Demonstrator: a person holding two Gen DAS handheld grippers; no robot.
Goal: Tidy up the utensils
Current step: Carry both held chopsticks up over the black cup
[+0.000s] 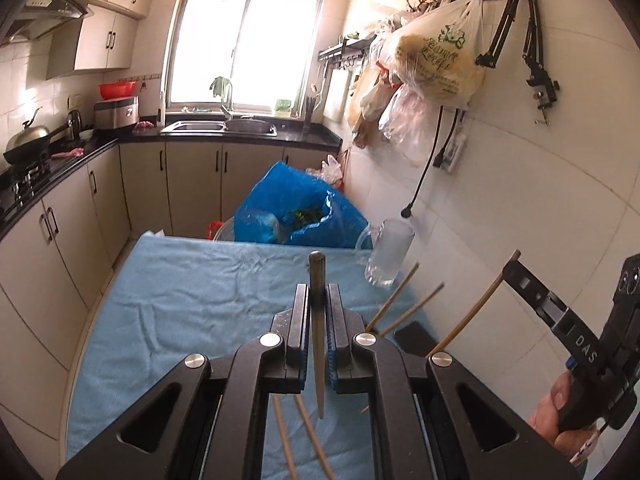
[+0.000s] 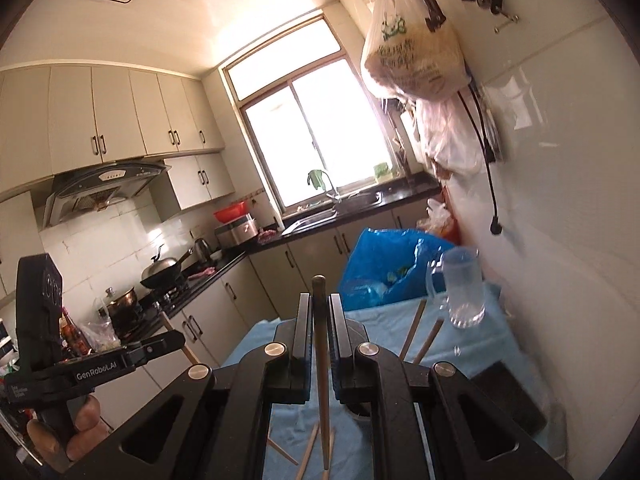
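Each gripper holds one chopstick. The left gripper [image 1: 319, 300] is clamped on a chopstick [image 1: 317, 320] w/ a dark rounded top end poking up past the fingertips; its pale tapered end hangs down between the pads, above the blue cloth [image 1: 192, 300]. The right gripper [image 2: 319, 312] is likewise closed on a wooden chopstick [image 2: 322, 380], held upright, dark tip just above the fingers, lower end hanging over the cloth.

More chopsticks sit loose: in the left wrist view a few lean up at an angle just right of the gripper [image 1: 394, 298], near a black tray [image 1: 414, 336] on the cloth, and two more [image 1: 308, 436] lie under the gripper body. In the right wrist view several lie crossed on the cloth below the gripper [image 2: 310, 452], two others [image 2: 418, 328] stand tilted by the tray.

A clear glass mug [image 2: 460, 288] stands at the far right of the bench, by the tiled wall. Behind the bench edge is a blue plastic bag [image 1: 296, 208].

Each view catches the other gripper off to the side, w/ the person's hand [image 1: 560, 412] on its handle.

Further back: black counter w/ sink [image 1: 200, 126] under the window, wok [image 1: 28, 142] on the stove at left, plastic bags [image 1: 436, 64] on wall hooks.
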